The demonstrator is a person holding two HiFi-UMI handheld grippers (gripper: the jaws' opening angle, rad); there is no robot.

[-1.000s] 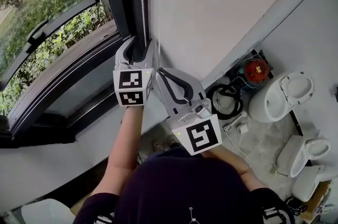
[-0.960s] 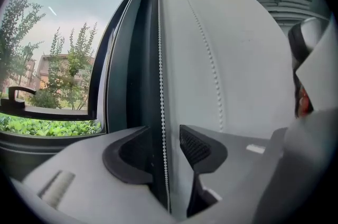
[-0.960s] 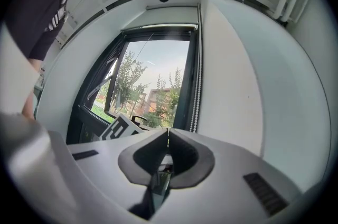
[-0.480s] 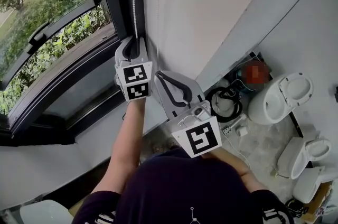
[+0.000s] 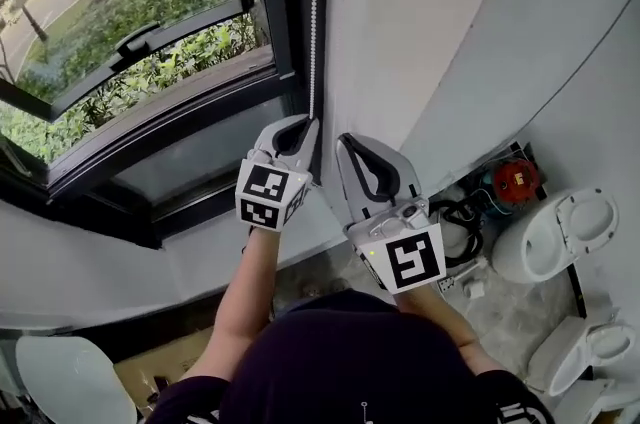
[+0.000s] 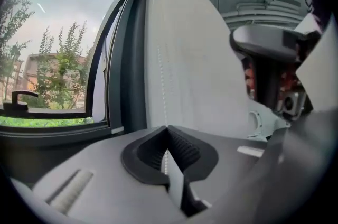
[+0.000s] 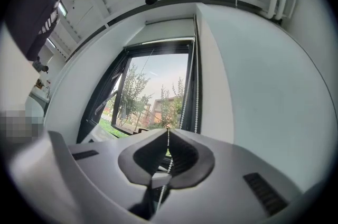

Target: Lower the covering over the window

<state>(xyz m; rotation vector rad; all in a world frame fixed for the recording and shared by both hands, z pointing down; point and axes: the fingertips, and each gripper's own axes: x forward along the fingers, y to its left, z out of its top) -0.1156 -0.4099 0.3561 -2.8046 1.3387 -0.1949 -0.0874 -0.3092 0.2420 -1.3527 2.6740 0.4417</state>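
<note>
Closing on the left gripper (image 5: 304, 124) is done. Its jaws have just been coming together and are now pinched on the bead chain (image 5: 316, 12), with the beads visible between the pads in its own view.

Right gripper (image 5: 346, 142) is also clamped on chain, just right of the window frame (image 5: 285, 32) and slightly nearer the body than the left.

So both claws are on the chain, which reads as a hand-over-hand handoff: the new left grip should let the right release and re-reach, or both pull together.

Right gripper view shows two strands running up the frame's right side. I can't tell whether both claws hold the same one.

Covering isn't down at all. The glass (image 5: 150, 32) left of the frame is bare, with shrubs (image 5: 130, 7) in full view beyond it. A pale bar (image 7: 170, 21) across the frame's top is probably its roll.

My read: early in the task, no travel yet.

Risks: pulling the wrong strand would drive it up instead of down, and the beads could slip through the pads.
</note>
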